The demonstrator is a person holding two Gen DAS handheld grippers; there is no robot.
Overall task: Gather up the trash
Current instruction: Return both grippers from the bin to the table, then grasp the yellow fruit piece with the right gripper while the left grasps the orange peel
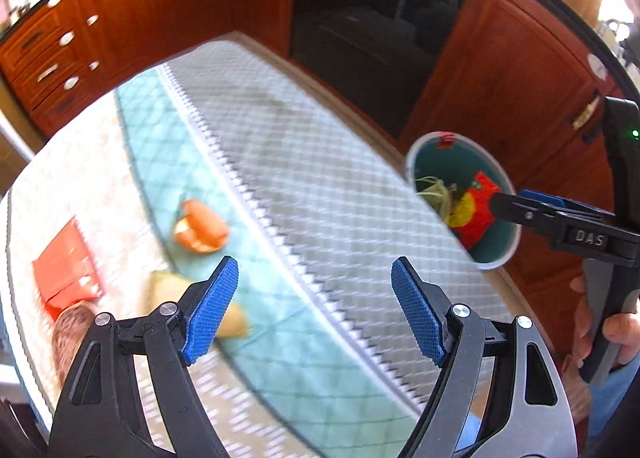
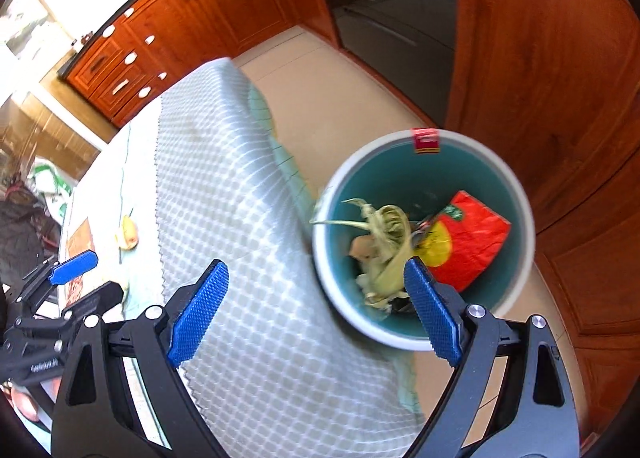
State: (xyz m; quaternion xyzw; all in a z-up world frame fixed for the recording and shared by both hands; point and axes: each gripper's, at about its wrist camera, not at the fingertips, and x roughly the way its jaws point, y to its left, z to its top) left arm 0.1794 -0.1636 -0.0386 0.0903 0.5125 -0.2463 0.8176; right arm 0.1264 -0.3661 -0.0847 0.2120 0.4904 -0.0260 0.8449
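Observation:
A round bin [image 2: 516, 194] with a white rim and teal inside stands on the floor beside the table; it also shows in the left wrist view [image 1: 500, 254]. It holds a red wrapper [image 2: 472, 242] and pale green peels [image 2: 388, 234]. My right gripper [image 2: 316, 314] is open and empty, above the table edge next to the bin; it also shows in the left wrist view [image 1: 516, 206]. My left gripper [image 1: 316, 306] is open and empty above the table. On the table lie an orange peel [image 1: 200, 226], a yellow scrap [image 1: 168, 290] and a red packet [image 1: 66, 270].
The table carries a grey-white checked cloth [image 1: 320, 162] over a teal quilted one [image 1: 172, 162]. Red-brown wooden cabinets [image 1: 160, 10] and a dark oven [image 1: 372, 42] stand behind. The floor [image 2: 328, 86] is beige tile. A brown furry thing [image 1: 70, 330] lies by the left finger.

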